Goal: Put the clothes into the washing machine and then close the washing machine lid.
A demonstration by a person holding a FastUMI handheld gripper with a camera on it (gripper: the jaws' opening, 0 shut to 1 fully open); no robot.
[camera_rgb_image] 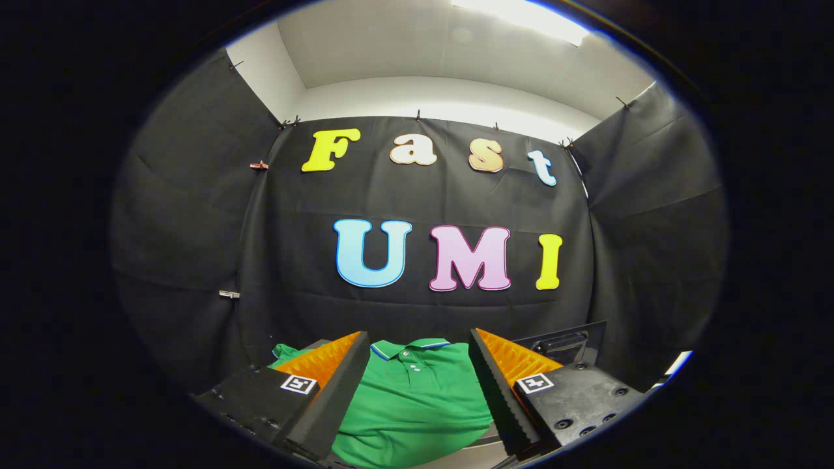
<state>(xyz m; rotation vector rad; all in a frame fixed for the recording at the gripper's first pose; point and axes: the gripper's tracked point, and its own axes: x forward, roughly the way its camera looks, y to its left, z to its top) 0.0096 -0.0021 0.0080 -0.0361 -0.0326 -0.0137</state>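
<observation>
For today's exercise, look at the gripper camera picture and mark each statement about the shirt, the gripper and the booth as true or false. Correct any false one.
1. The shirt is green. True.
2. The gripper has its jaws shut on the shirt. False: the jaws stand open, with the shirt lying between and beyond them, not pinched.
3. The shirt has a collar and buttons. True: the collar has a light and dark edge stripe, and small buttons sit below it.
4. The shirt hangs from the black cloth wall. False: it lies low, in front of the black cloth wall.
5. A ceiling light is lit overhead. True.
</observation>
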